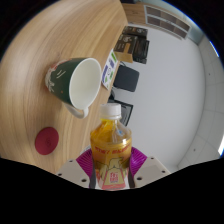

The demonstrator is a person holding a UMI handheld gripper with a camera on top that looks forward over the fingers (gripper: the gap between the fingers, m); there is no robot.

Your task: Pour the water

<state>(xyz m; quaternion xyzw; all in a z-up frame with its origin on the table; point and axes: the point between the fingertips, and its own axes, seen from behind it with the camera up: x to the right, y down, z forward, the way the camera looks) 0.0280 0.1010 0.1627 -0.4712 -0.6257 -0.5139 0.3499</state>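
My gripper (113,168) was clamped on the upright bottle (111,145), its white cap pointing toward the green mug (78,82) lying tipped just beyond on the surface (50,40).

A bottle (111,143) stands between the fingers of the gripper (112,162), its cap pointing ahead toward a mug (77,82). The mug lies tipped on its side on the wooden table (60,40), just beyond the bottle and slightly to its left, mouth turned toward the bottle. A small round coaster (47,141) lies on the table left of the bottle and nearer than the mug, while right of the table's edge the floor (180,90) drops away, with cluttered shelving (135,45) far beyond the mug.
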